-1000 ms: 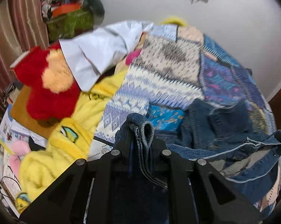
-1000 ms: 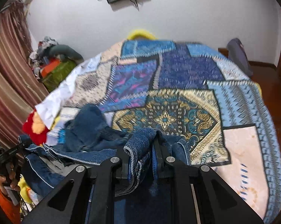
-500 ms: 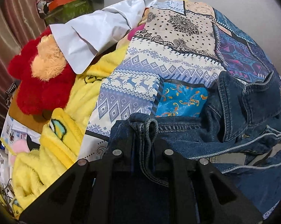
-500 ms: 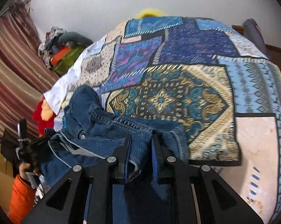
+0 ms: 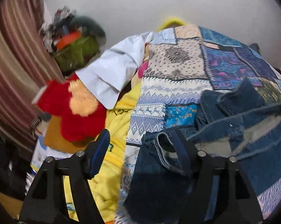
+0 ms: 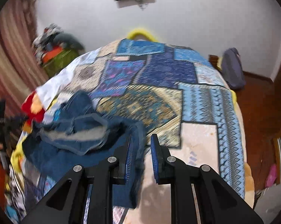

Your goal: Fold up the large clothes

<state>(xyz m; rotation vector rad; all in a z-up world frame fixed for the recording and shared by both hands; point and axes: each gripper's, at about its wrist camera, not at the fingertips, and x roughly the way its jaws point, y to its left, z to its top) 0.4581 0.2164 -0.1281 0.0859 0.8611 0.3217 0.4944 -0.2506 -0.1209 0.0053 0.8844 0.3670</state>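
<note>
Garment: denim jeans (image 6: 80, 145) are seen crumpled at the near left of the bed (image 6: 200, 134).
Left gripper (image 5: 140, 147): jaws are spread wide, nothing gripped.
Right gripper (image 6: 141, 156): jaws are parted, denim edge lying loose between.
Progress: no flat fold is judged made; smoothing and folding remain.

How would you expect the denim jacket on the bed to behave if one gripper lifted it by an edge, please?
The denim jacket lies crumpled in soft folds, so it would probably droop rather than hold shape. Its thick seams suggest fairly heavy cloth, likely dragging on the patchwork bedspread.
</note>
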